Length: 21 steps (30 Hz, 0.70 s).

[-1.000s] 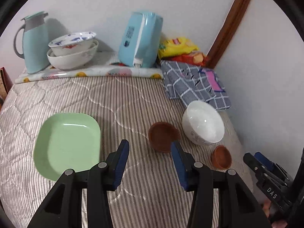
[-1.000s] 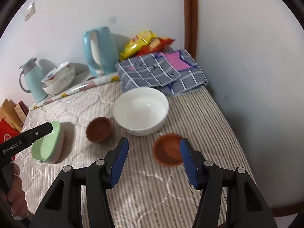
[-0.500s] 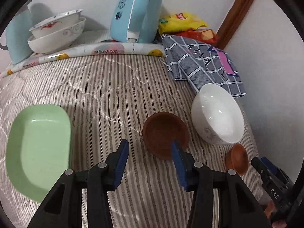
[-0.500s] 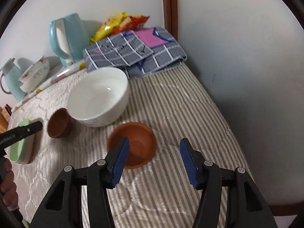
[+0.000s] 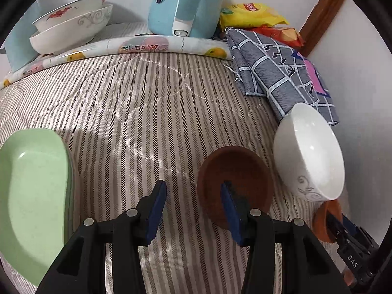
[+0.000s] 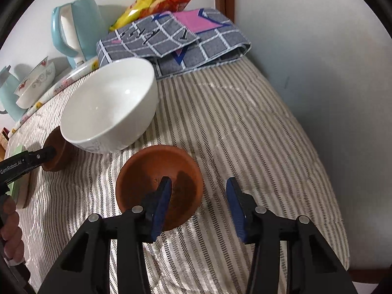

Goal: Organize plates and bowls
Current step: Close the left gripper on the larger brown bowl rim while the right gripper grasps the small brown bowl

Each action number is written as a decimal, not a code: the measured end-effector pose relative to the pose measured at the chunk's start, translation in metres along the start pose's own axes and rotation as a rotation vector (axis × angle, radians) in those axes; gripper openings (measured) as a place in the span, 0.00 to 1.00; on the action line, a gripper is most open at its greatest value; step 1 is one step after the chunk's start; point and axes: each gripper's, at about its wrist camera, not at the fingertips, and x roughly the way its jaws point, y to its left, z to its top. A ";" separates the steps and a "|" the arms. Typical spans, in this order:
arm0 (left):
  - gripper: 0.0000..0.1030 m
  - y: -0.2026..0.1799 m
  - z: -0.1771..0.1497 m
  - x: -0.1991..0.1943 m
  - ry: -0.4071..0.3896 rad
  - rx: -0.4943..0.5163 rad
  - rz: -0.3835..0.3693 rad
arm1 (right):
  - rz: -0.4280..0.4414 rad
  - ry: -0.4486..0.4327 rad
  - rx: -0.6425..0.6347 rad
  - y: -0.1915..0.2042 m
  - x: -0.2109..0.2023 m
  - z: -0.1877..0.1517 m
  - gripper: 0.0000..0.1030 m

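On the striped quilted cover, left to right: the pale green plate [image 5: 31,196], empty; the dark brown bowl [image 5: 235,183], empty, its left rim between my left gripper [image 5: 193,210] jaws, which stand apart with one pad inside it; the glossy white bowl [image 5: 308,156], empty; the terracotta bowl [image 6: 159,186], round and matte, its right rim between my right gripper [image 6: 198,205] jaws. A second ago both grippers hung higher, short of the bowls; the right jaws have just been closing, yet no pad presses.
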 end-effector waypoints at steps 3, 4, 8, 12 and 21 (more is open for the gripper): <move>0.42 -0.001 0.000 0.003 -0.012 -0.003 0.010 | 0.004 -0.001 0.004 0.000 0.004 -0.002 0.44; 0.42 -0.001 0.001 0.004 -0.017 -0.003 0.012 | 0.007 -0.005 0.011 -0.001 0.004 -0.002 0.44; 0.42 -0.005 0.001 0.005 -0.038 0.014 0.025 | 0.032 -0.016 0.044 -0.006 0.006 -0.003 0.44; 0.47 -0.007 0.001 0.006 -0.046 0.021 0.023 | 0.032 -0.040 0.036 -0.004 0.006 -0.003 0.45; 0.44 -0.010 0.002 0.006 -0.041 0.012 0.031 | 0.048 -0.049 0.040 -0.004 0.006 -0.001 0.33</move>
